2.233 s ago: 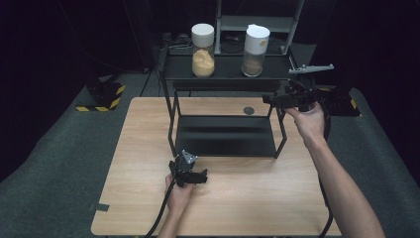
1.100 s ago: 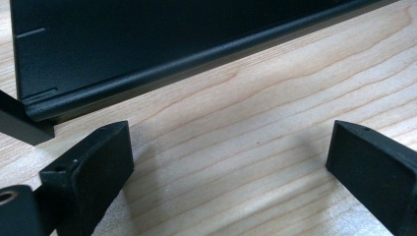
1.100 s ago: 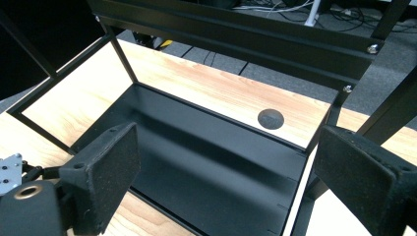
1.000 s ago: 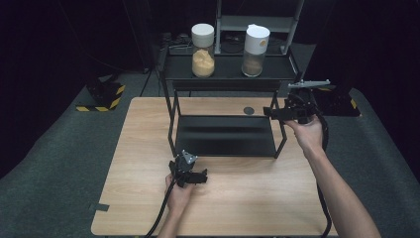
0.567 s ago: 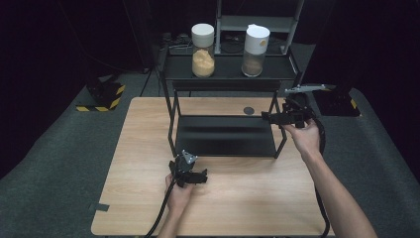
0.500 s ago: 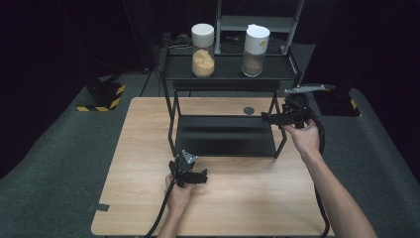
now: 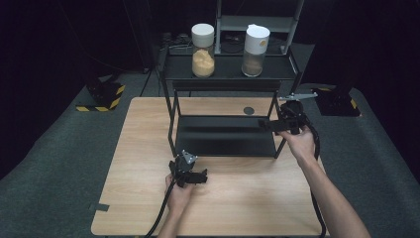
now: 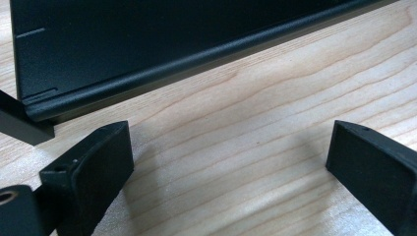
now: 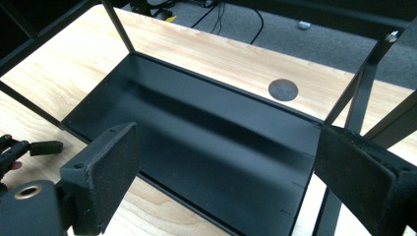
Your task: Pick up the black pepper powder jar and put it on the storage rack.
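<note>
A black two-level metal rack (image 7: 225,136) stands at the back of the wooden table (image 7: 148,148). On its top shelf are two white-lidded jars, one with orange filling (image 7: 203,49), one with brown filling (image 7: 256,49). My left gripper (image 7: 189,168) rests on the table just in front of the rack, open and empty; its view (image 8: 228,142) shows the lower shelf's front edge (image 8: 147,39). My right gripper (image 7: 267,124) hovers by the rack's front right leg, open and empty, and looks (image 9: 226,142) down over the bare lower shelf (image 9: 196,123).
A small grey disc (image 7: 248,110) lies on the table behind the lower shelf. Yellow-and-black striped bases sit on the floor at left (image 7: 101,96) and right (image 7: 339,101). A grey shelving unit (image 7: 257,22) stands behind the rack.
My right gripper has come down and slightly left, from beside the top shelf to the level between the shelves. The left gripper has stayed still.
</note>
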`<state>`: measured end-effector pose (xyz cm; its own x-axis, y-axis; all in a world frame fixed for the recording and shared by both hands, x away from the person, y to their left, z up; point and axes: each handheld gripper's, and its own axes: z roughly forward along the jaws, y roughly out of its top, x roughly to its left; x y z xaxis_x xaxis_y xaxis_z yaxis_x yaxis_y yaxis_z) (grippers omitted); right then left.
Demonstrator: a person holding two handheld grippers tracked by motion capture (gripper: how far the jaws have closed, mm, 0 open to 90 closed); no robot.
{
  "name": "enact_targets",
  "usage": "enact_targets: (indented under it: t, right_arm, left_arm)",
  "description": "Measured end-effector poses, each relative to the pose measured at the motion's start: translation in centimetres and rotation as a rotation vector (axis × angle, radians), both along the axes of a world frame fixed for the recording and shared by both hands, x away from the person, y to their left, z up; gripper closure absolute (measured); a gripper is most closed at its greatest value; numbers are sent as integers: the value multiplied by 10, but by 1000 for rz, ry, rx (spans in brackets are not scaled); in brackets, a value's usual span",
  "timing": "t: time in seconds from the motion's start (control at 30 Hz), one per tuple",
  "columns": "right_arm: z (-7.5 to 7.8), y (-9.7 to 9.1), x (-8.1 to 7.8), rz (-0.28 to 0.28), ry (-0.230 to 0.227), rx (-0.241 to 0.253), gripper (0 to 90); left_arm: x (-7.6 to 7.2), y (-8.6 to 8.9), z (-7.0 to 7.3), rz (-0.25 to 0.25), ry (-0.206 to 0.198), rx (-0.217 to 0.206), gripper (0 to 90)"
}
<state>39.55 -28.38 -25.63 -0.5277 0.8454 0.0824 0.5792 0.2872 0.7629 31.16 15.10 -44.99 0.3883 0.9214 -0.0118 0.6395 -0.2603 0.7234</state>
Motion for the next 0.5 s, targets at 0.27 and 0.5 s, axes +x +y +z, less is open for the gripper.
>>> enact_targets:
  t: [0.27,0.5]
  right_arm:
    - [-7,1,2,5,15,4,95]
    - [-18,2,3,2,35,7,95]
  left_arm:
    - [0,0,0,0,0,0,36]
    - [0,0,0,0,0,1,37]
